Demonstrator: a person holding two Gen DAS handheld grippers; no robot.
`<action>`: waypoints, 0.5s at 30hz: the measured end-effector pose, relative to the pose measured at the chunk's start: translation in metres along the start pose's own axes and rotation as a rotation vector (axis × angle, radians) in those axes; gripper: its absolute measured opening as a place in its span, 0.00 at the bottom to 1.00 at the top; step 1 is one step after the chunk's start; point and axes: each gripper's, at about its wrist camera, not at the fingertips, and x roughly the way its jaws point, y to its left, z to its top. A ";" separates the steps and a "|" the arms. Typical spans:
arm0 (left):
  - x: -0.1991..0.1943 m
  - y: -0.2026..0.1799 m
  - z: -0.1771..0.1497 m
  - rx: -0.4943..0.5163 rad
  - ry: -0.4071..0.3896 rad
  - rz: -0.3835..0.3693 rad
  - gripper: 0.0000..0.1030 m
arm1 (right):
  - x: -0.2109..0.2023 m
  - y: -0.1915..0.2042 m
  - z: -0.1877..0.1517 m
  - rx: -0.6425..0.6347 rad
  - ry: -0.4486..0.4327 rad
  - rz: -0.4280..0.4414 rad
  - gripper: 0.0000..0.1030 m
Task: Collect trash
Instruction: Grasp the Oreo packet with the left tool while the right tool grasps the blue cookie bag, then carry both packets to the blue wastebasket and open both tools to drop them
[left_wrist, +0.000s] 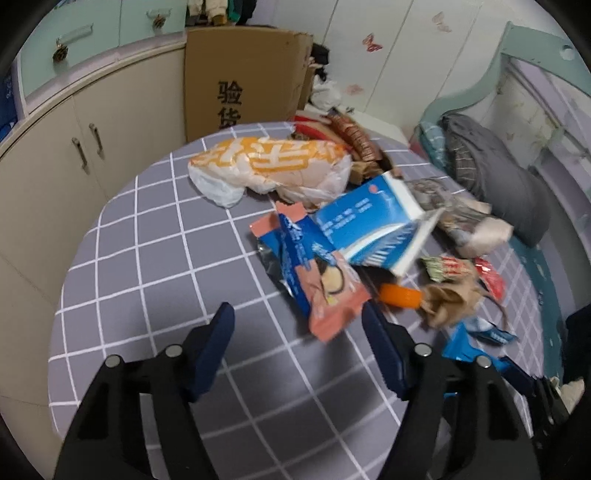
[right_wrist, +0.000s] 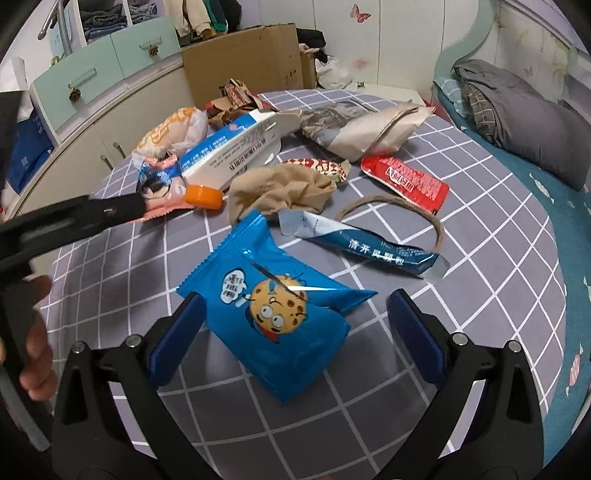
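Grey cloth with a white grid covers the round desk, and the trash lies scattered over its far half. The right gripper hangs low over the near part with its jaws spread wide and holding nothing; a blue cookie wrapper printed with a cartoon biscuit lies flat on the cloth between the two fingers, touching neither as far as can be seen. Just beyond it lie a dark blue sachet, a crumpled tan paper and a red sachet, with a thin brown loop between the two sachets. The left gripper also has its jaws wide apart and empty, above bare cloth; a pink and blue snack wrapper lies just ahead, its near end between the fingertips. An orange cap sits beside that wrapper, under the edge of a blue and white carton. Farther back rests a white and orange plastic bag. A cardboard box stands behind the desk, and a bed with a grey pillow runs along the right.
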 end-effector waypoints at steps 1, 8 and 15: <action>0.004 -0.001 0.001 0.002 0.001 0.014 0.62 | 0.000 0.000 0.000 0.000 0.000 0.000 0.94; 0.003 -0.001 0.001 -0.002 0.001 -0.024 0.07 | 0.004 -0.001 0.001 -0.004 -0.001 -0.011 0.88; -0.023 0.007 -0.013 -0.005 -0.048 -0.032 0.03 | -0.004 0.001 -0.003 -0.028 -0.019 -0.051 0.32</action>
